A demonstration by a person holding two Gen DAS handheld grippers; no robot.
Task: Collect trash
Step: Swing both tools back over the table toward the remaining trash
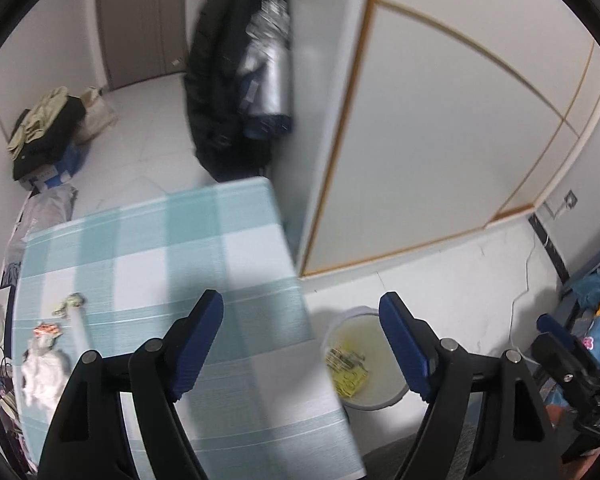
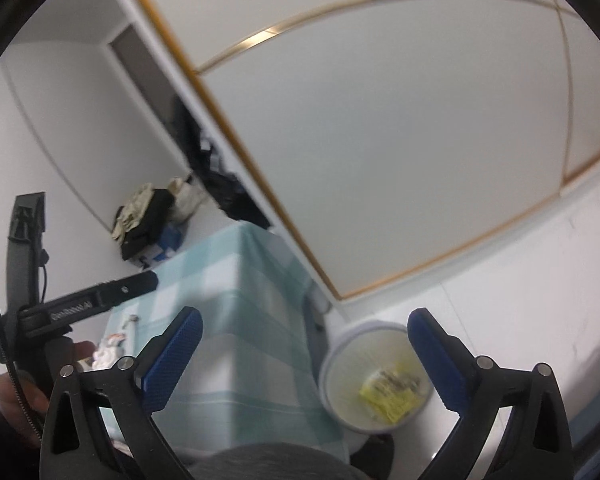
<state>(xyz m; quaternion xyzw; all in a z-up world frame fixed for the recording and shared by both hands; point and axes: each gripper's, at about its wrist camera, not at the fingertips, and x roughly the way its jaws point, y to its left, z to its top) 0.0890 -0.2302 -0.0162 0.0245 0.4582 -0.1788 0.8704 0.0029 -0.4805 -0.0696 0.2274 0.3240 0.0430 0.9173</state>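
Note:
A white bin stands on the floor right of the table, with a yellow wrapper inside; it also shows in the right wrist view with the wrapper. On the checked tablecloth at the left lie crumpled white tissue, a red-and-white wrapper and a small green scrap. My left gripper is open and empty above the table's right edge. My right gripper is open and empty above the bin.
A white sliding door with gold trim stands behind the bin. Dark coats hang by the table's far corner. A pile of clothes on a blue box sits on the floor far left. A cable runs along the floor.

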